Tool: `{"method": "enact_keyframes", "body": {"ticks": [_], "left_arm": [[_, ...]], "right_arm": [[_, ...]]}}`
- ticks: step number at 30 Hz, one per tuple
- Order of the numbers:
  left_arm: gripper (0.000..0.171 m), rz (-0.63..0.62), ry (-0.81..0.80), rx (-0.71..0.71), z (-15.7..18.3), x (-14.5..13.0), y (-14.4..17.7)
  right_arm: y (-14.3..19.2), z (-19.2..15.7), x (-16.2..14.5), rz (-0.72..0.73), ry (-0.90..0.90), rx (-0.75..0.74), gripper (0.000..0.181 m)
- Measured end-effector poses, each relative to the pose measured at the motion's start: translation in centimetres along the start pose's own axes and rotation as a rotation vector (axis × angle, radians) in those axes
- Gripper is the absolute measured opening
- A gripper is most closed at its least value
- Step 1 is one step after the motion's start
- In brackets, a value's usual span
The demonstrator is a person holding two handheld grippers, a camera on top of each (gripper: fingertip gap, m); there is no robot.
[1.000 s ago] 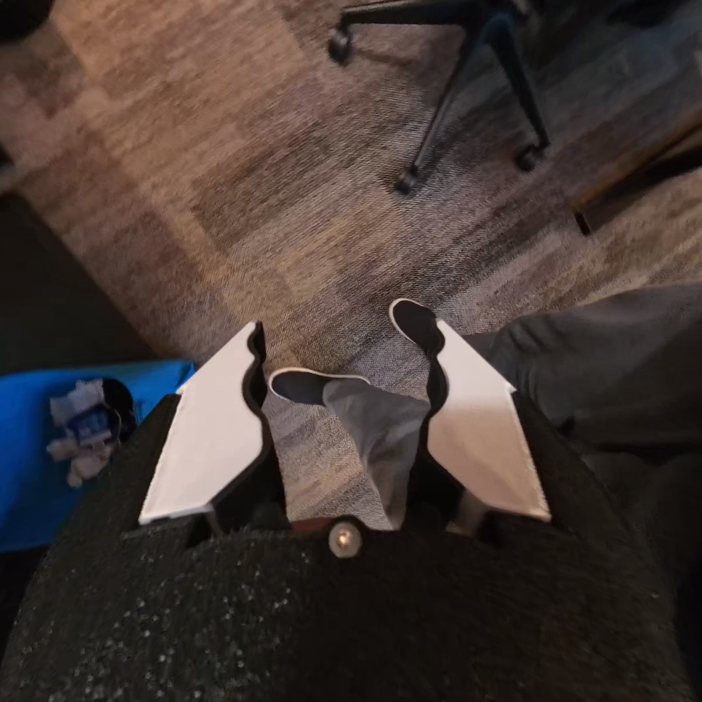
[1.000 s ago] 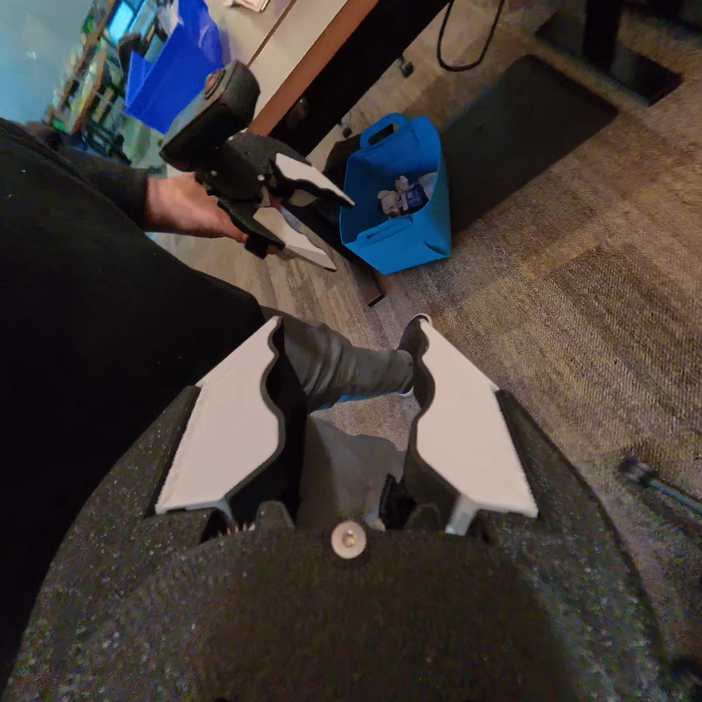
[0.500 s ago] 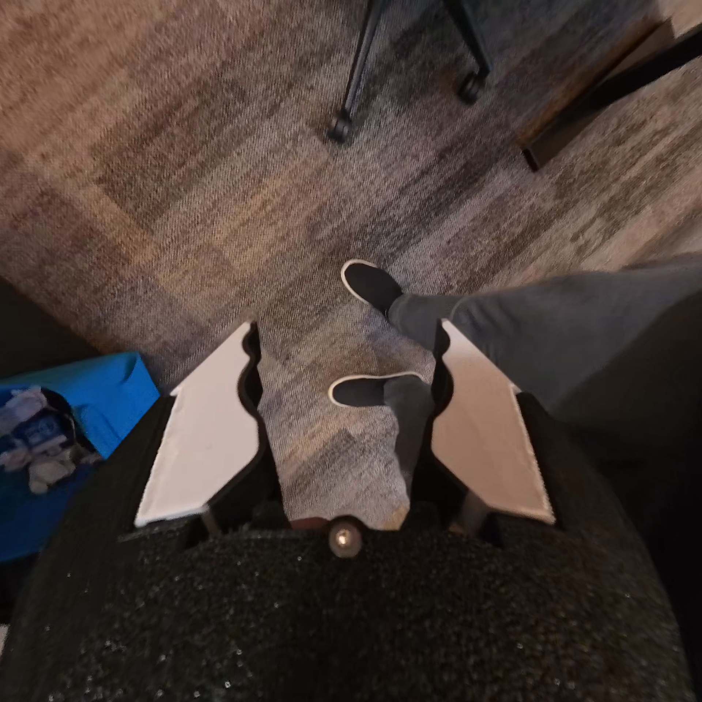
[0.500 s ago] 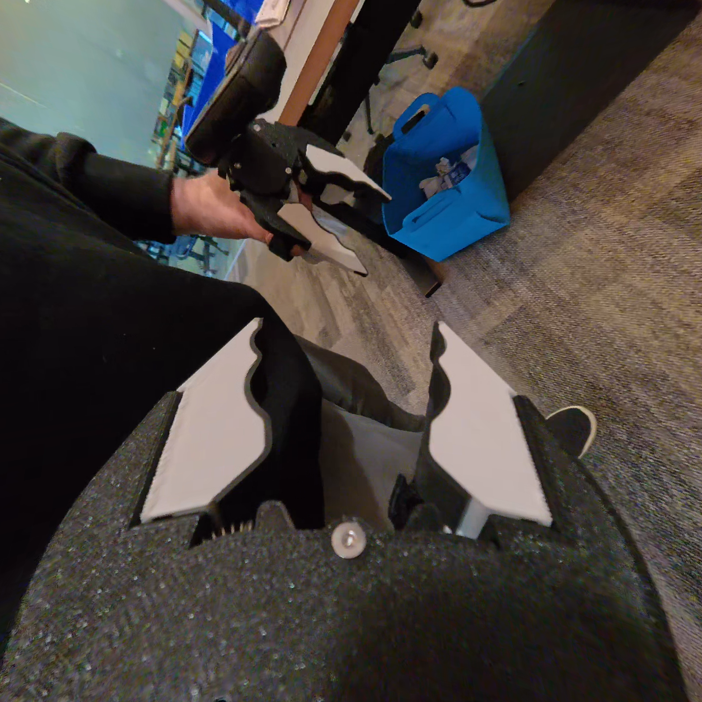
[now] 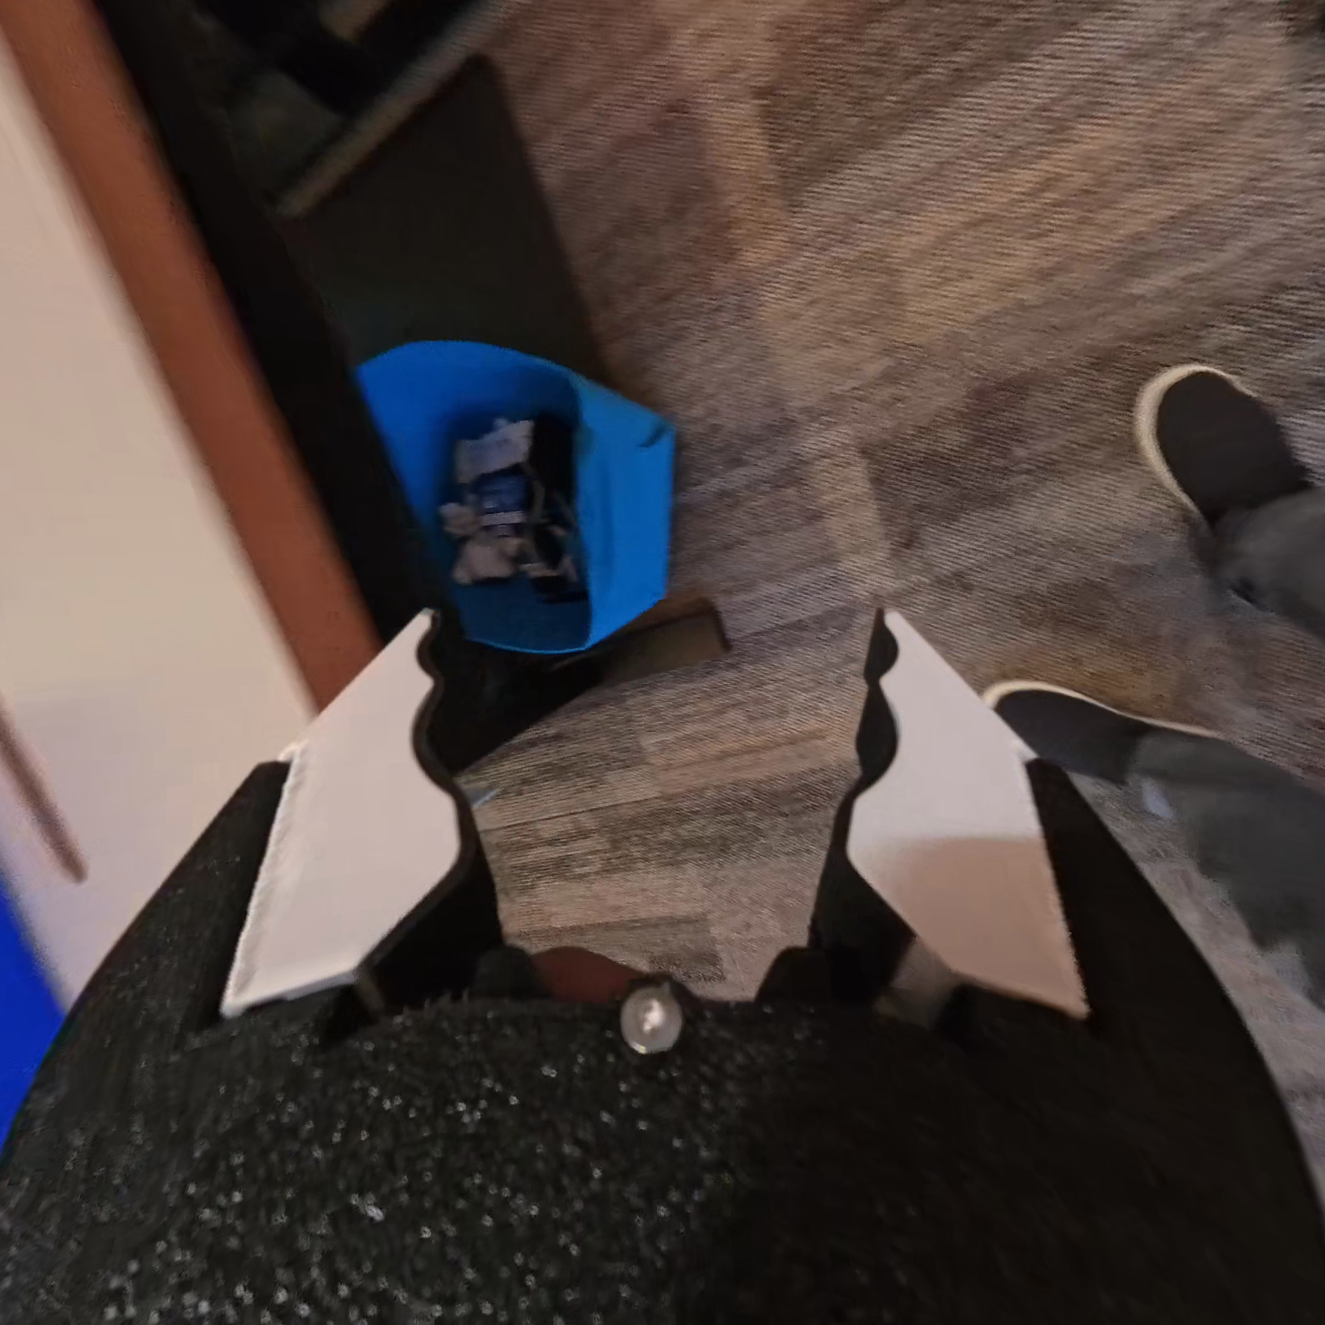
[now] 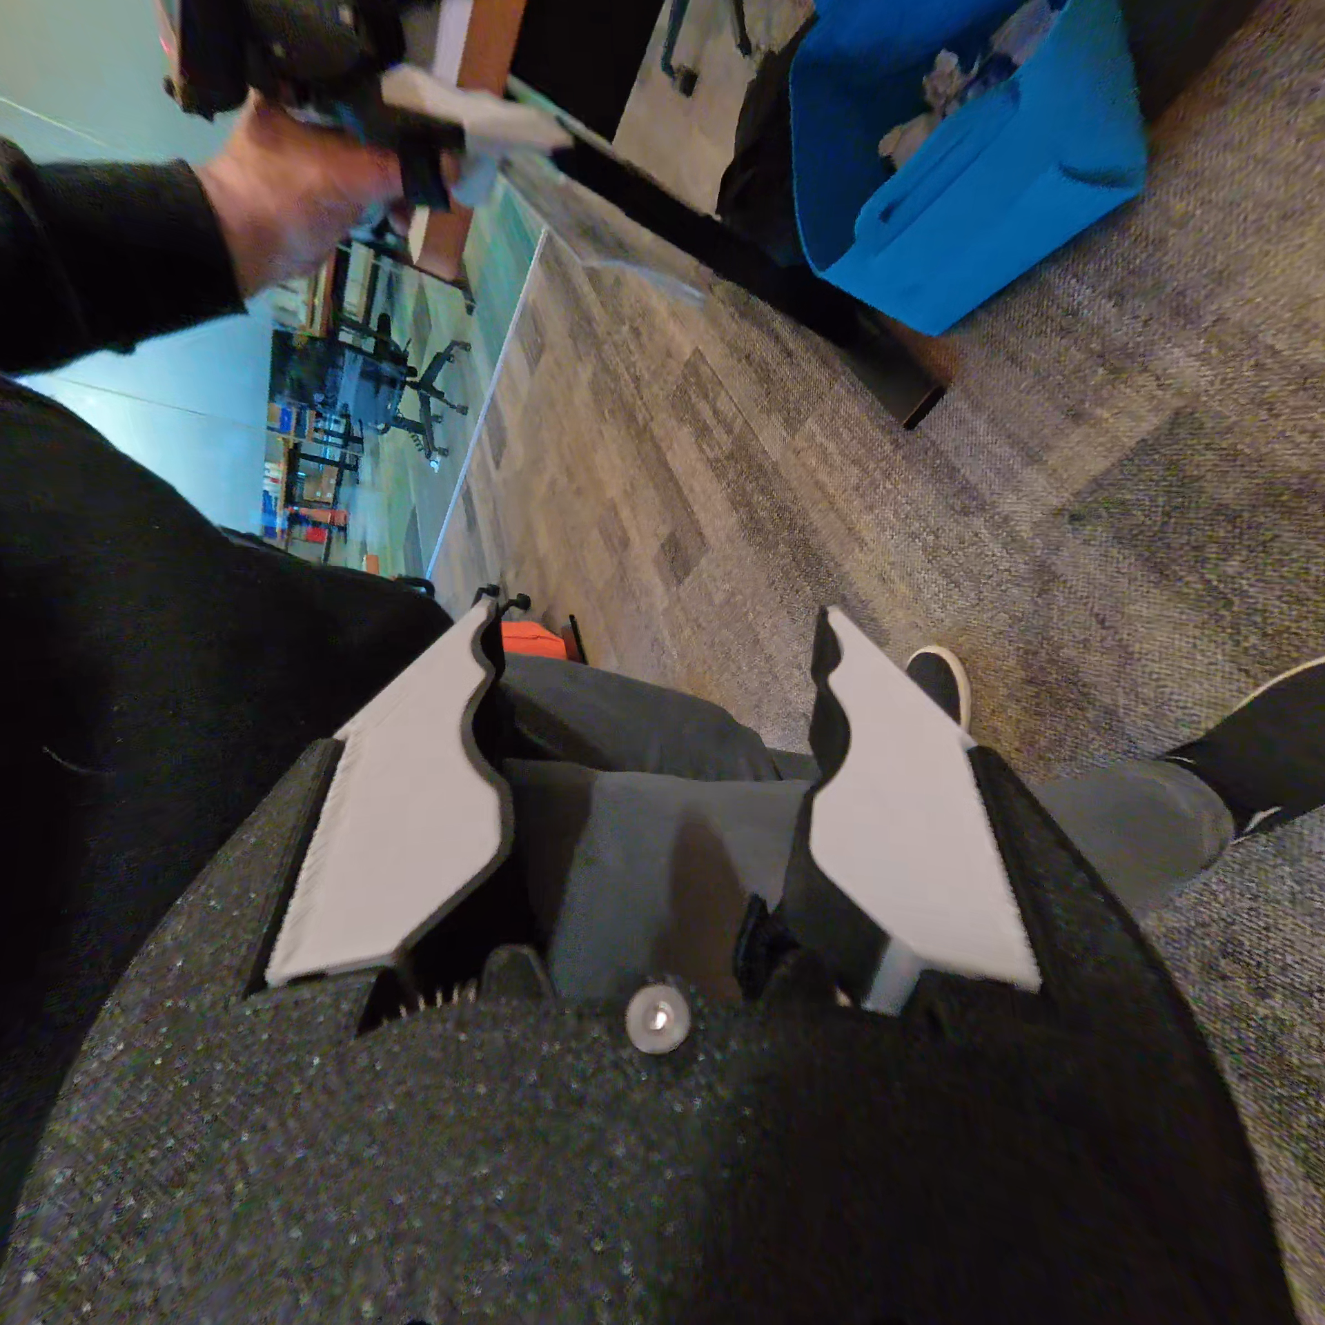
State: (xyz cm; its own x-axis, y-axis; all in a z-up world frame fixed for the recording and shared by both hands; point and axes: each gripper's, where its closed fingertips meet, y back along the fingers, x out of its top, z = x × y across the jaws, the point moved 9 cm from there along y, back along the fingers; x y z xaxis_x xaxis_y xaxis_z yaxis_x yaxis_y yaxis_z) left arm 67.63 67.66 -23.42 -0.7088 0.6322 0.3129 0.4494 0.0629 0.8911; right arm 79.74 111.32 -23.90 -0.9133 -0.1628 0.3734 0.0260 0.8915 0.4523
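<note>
My left gripper [image 5: 656, 624] is wide open and empty, held in the air above the grey carpet [image 5: 932, 215]. A blue bin [image 5: 624, 502] with crumpled paper stands on the floor just beyond its left finger. My right gripper [image 6: 656, 616] is open and empty, low over the person's grey trouser legs [image 6: 631, 724]. The left gripper also shows in the right wrist view [image 6: 473, 115], blurred, held by a hand [image 6: 301, 201] at the upper left. The blue bin shows there at the upper right [image 6: 1004, 201].
A desk with a brown edge [image 5: 165, 301] and a white top runs along the left. Dark shoes [image 5: 1212, 444] stand on the carpet at the right. A black desk foot [image 6: 824, 308] lies by the bin. Office chairs [image 6: 401, 387] stand far off. The grippers' ends are close to 40 cm from one another.
The left gripper swung left from the shoes and chair base to the blue bin and desk, and its jaws opened wider. The right gripper's jaws opened, then held; its view tilted.
</note>
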Motion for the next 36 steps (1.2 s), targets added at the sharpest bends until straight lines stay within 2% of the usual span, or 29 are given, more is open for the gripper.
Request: {"method": "enact_keyframes", "body": {"ticks": [3,6,10,14,17,20,25,30,33,36], "left_arm": [[0.114,0.063,0.087,0.057,-4.8,-1.4,0.3],[0.115,0.126,0.140,0.084,-8.2,-2.2,0.8],[0.114,0.212,0.177,0.085,-10.6,-2.1,1.8],[0.114,0.244,0.183,0.047,-12.0,-0.8,0.6],[0.114,0.294,0.148,0.055,-13.3,2.2,-1.3],[0.114,0.310,0.168,0.035,-14.9,4.8,-4.3],[0.114,0.265,0.278,0.042,-17.6,6.8,-7.8],[0.116,0.258,0.393,0.032,-19.4,8.8,-9.2],[0.120,0.265,0.354,0.016,-19.0,10.5,-9.7],[0.113,0.358,0.323,-0.043,-18.2,13.2,-9.1]], "right_arm": [[-3.0,-0.7,-1.2,-0.043,0.018,-0.007,0.086],[-6.0,-1.5,-0.8,-0.090,0.058,-0.012,0.087],[-8.6,-3.0,2.5,-0.114,0.141,-0.049,0.087],[-11.3,-2.9,7.6,-0.143,0.194,-0.068,0.087],[-14.7,0.1,12.1,-0.177,0.223,-0.061,0.088],[-19.1,5.6,16.1,-0.242,0.219,-0.029,0.096],[-23.6,13.2,22.8,-0.321,0.197,0.017,0.099],[-23.0,17.2,28.7,-0.371,0.200,0.008,0.098],[-21.8,19.2,31.2,-0.406,0.193,-0.032,0.098],[-20.1,20.0,33.2,-0.407,0.180,-0.082,0.098]]}}
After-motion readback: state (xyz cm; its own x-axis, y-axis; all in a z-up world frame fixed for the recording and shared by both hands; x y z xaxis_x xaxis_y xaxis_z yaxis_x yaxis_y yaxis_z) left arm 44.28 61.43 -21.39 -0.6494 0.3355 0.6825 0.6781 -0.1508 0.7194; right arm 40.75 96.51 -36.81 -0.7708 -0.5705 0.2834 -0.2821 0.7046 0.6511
